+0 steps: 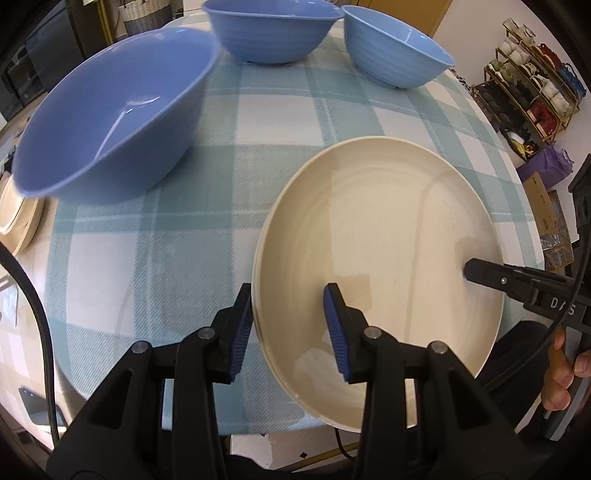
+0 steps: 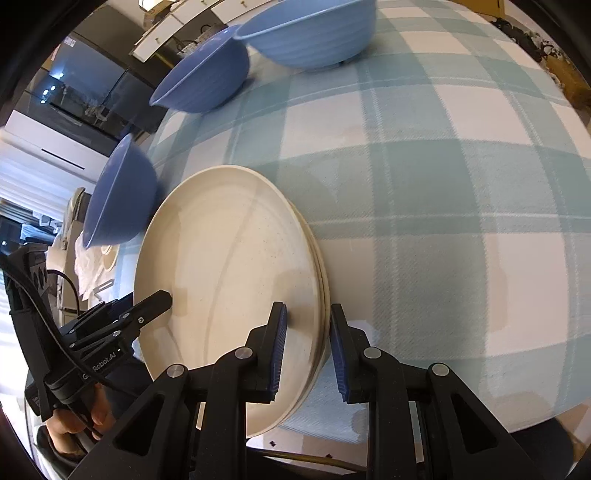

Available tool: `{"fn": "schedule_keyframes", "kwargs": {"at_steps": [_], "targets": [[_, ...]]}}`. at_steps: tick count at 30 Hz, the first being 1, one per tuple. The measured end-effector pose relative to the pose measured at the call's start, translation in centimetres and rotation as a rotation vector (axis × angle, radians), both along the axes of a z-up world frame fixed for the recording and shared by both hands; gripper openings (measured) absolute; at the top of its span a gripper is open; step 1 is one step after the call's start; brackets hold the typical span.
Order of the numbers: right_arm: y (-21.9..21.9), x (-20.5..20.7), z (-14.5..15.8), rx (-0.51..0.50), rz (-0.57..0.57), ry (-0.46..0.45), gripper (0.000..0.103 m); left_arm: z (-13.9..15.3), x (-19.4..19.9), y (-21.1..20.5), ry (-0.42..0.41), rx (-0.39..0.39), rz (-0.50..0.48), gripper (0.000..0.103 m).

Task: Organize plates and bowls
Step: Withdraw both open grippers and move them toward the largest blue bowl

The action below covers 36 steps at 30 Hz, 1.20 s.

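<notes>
Both tools are on the cream plates (image 1: 388, 229) now, 1 at each side of the stack. The left tool (image 1: 291, 328) straddles the stack's left rim, 1 finger on top of the upper plate, the other outside the rim; in its own view a small gap shows at the outer pad, so a firm pinch cannot be told there. The right tool (image 2: 308, 349) straddles the opposite rim the same way, its left pad lying on the plate face and its right pad just off the edge.

From the right wrist view, the stack shows at least 2 plates, rims slightly offset. It sits at the near edge of the table (image 2: 443, 184), on a blue-and-white checked cloth, part of it overhanging the edge.

3 blue bowls stand further back. The biggest bowl (image 1: 110, 122) is left of the plates, blurred and looking tilted. A second bowl (image 1: 273, 29) and a paler third bowl (image 1: 395, 55) sit side by side at the far edge, well apart from the plates. Another cream dish (image 1: 18, 218) peeks out under the big bowl's left side.

A hand (image 1: 565, 373) grips the right tool's handle.
</notes>
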State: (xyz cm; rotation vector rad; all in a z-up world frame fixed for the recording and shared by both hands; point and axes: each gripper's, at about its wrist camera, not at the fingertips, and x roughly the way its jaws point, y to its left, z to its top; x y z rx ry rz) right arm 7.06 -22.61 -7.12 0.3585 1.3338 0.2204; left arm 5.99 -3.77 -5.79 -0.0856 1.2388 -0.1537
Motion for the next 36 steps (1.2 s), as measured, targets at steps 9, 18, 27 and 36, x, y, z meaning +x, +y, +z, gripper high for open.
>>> {"fn": "schedule_keyframes", "kwargs": {"at_steps": [9, 18, 27, 36], "targets": [[-2.5, 1.8, 0.0, -0.003, -0.029, 0.002, 0.023, 0.0, 1.9, -2.5, 0.0, 0.0, -0.02, 0.035], [-4.4, 0.8, 0.4, -0.019, -0.037, -0.028, 0.029, -0.3, 2.1, -1.9, 0.001, -0.009, -0.017, 0.072], [-6.2, -0.1, 1.7, -0.08, -0.072, -0.066, 0.055, 0.9, 0.7, 0.9, -0.024, 0.026, 0.009, 0.076], [-5.5, -0.8, 5.8, -0.126, -0.094, -0.145, 0.089, 4.0, -2.1, 3.6, -0.111, 0.083, 0.049, 0.078]]}}
